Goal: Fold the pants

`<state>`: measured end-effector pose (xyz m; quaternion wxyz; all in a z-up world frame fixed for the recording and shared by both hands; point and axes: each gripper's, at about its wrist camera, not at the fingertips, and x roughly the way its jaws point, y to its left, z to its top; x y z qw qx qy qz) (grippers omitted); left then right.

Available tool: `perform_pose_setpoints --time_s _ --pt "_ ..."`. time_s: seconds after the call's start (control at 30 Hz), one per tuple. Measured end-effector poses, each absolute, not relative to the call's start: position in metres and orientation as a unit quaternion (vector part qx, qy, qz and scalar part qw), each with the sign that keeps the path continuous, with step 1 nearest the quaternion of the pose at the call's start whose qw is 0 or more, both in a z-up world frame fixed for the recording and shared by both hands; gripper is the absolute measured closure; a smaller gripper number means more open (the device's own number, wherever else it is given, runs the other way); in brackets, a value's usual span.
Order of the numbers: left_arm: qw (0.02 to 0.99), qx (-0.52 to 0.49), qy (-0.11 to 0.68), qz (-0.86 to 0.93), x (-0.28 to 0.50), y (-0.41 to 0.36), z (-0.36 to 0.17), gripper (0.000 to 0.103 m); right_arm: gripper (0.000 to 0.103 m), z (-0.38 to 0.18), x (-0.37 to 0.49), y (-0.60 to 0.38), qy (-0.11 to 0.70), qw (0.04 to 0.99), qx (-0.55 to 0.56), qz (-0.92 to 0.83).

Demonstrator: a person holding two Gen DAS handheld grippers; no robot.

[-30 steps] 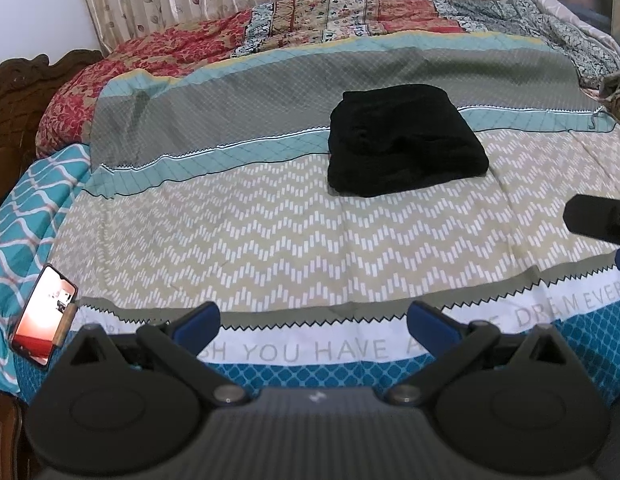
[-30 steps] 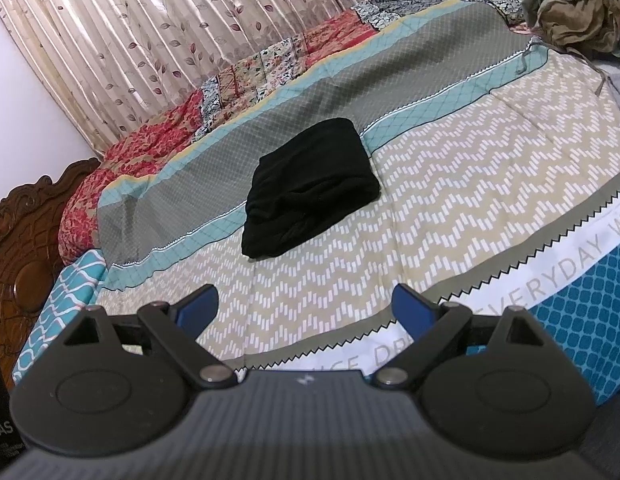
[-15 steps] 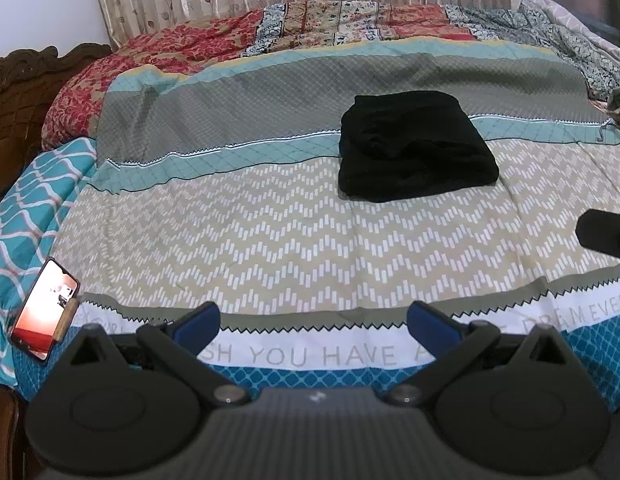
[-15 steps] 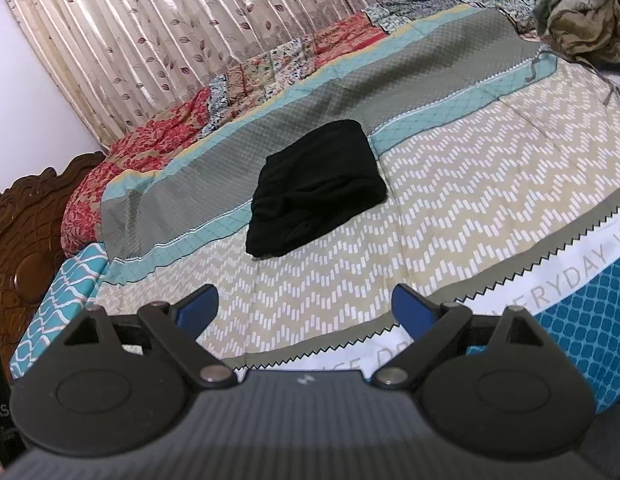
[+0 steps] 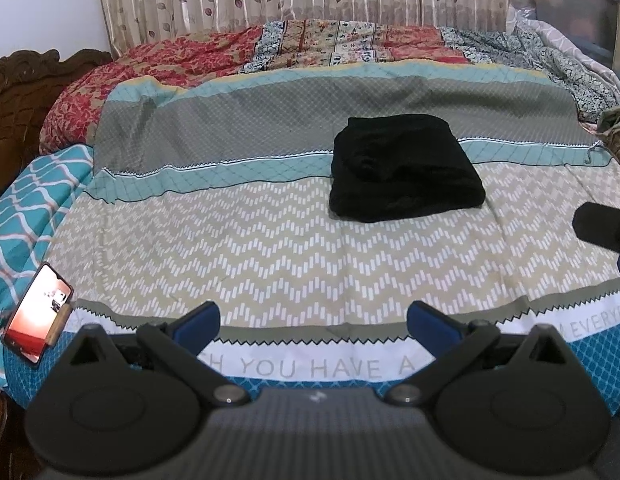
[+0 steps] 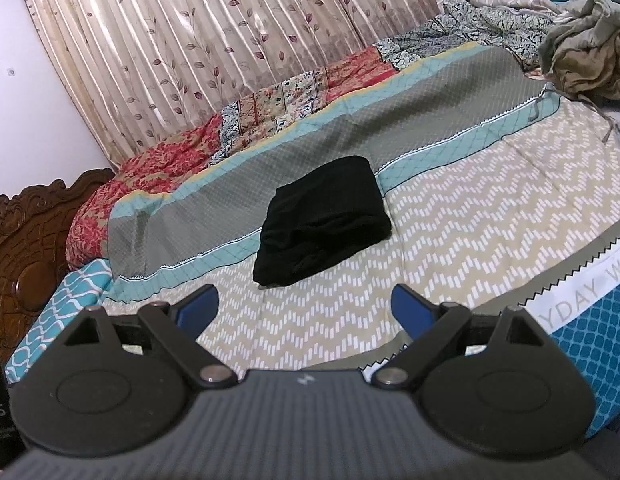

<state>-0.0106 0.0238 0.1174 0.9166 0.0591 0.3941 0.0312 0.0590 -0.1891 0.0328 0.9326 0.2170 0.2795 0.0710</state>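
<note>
A: Pants point(image 5: 406, 170) are lying folded into a thick black bundle out ahead of both grippers, well beyond the fingertips, resting on the patterned bedspread point(image 5: 270, 248) where the chevron band is meeting the teal stripe.

B: Are the grippers holding anything?

A: No. The left gripper point(image 5: 313, 322) is sitting with its fingers spread wide and nothing between them, and the right gripper point(image 6: 304, 306) is doing the same, both hanging back near the bed's front edge.

B: How is that fabric likely behaving if picked up?

A: I'm judging it soft, light and floppy, so layers are probably sliding apart under a careless pinch. Taking the near edge, where the folded layers are stacking, looks safest, one gripper toward each near corner.

B: Anything else nearby?

A: A phone point(image 5: 36, 330) is lying left of the left gripper.
</note>
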Motion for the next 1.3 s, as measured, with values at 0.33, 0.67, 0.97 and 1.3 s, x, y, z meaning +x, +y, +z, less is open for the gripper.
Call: perform_pose_setpoints --time_s 0.33,0.67,0.97,1.3 --pt "0.92 0.059 0.386 0.039 -0.0127 0.0248 0.1223 0.0 0.009 0.0369 0.057 -0.1882 0.265 0.936 0.221 0.065" --pt "0.918 0.056 0.39 0.038 -0.016 0.0251 0.1222 0.0 0.009 0.0361 0.0538 -0.1852 0.264 0.937 0.218 0.066" --pt "0.918 0.053 0.392 0.036 -0.0165 0.0252 0.1211 0.0 0.009 0.038 0.0536 -0.183 0.26 0.939 0.214 0.074" --pt "0.917 0.051 0.394 0.035 -0.016 0.0263 0.1203 0.0 0.009 0.0373 0.0533 -0.184 0.255 0.94 0.214 0.071"
